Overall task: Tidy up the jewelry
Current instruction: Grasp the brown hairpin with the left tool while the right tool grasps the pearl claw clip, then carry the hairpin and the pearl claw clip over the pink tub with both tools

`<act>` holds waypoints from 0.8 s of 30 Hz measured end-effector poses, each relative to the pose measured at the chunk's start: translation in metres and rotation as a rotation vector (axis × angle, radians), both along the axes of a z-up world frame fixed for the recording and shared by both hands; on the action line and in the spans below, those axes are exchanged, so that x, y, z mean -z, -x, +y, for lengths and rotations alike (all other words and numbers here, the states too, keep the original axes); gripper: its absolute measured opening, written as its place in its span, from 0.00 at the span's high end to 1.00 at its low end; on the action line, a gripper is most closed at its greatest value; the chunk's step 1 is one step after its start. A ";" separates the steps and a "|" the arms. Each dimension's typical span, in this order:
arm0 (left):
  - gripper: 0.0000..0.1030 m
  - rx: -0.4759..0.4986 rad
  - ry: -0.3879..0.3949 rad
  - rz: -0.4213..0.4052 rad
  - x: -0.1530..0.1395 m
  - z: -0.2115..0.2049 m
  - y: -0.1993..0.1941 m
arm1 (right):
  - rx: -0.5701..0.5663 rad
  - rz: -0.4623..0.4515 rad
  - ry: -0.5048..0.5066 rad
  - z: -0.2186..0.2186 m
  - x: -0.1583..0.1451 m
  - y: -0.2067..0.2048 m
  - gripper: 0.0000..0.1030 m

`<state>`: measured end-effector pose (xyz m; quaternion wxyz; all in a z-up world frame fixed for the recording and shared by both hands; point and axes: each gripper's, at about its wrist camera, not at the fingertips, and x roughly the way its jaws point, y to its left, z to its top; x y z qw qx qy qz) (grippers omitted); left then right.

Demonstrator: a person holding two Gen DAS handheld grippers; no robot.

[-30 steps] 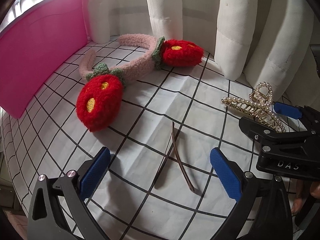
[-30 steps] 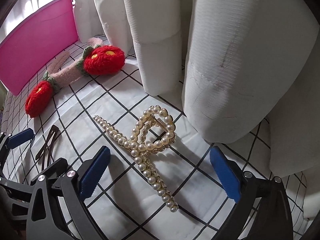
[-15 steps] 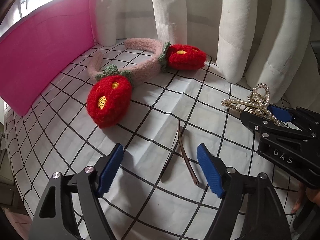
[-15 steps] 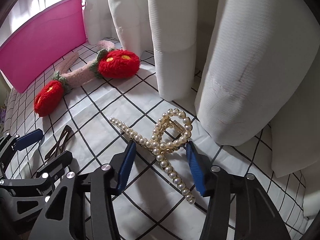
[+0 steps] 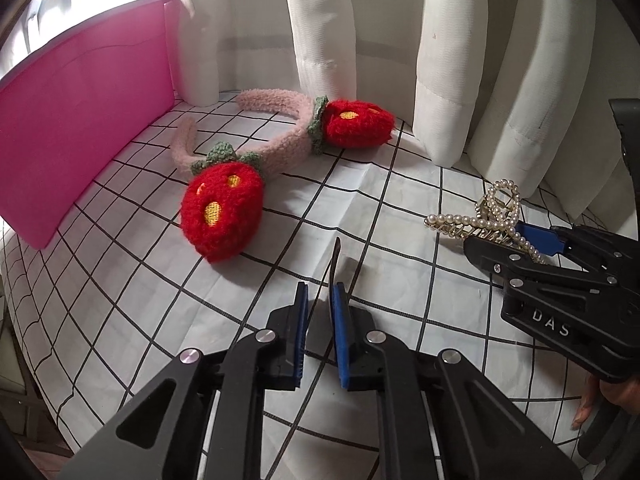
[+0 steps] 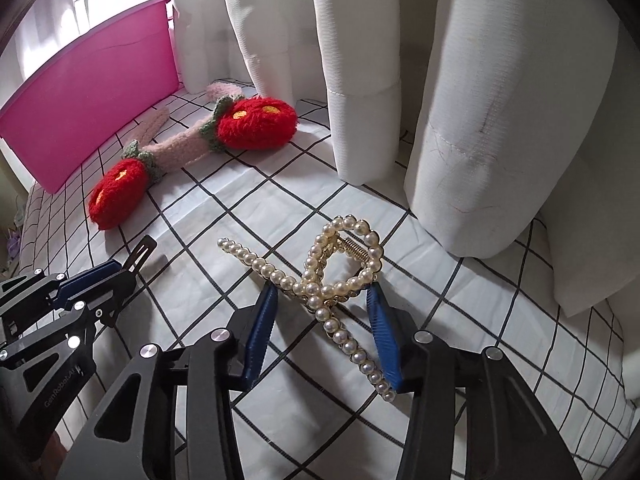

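My left gripper [image 5: 318,304] is shut on a thin brown hair clip [image 5: 334,258] that sticks out forward between its blue pads; the clip's tip also shows in the right wrist view [image 6: 140,252]. My right gripper [image 6: 322,312] is closed around the lower part of a pearl claw clip [image 6: 336,276] on the checked cloth, its pads touching the clip's sides. The pearl clip also shows in the left wrist view [image 5: 480,220], with the right gripper [image 5: 516,240] on it.
A pink plush headband with two red strawberries [image 5: 248,160] lies on the checked cloth [image 5: 120,280] further back. A pink bin [image 5: 80,92] stands at the left. White curtain folds [image 6: 480,100] hang close behind the pearl clip.
Both grippers went from wide open to closed. The left one shut on the brown hair clip, the right one closed around the pearl claw clip.
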<state>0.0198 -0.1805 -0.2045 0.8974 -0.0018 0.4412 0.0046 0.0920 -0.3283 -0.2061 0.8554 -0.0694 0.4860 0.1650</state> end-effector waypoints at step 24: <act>0.88 0.097 0.015 -0.172 -0.118 0.102 0.024 | 0.119 -0.067 -0.071 0.050 -0.085 0.068 0.57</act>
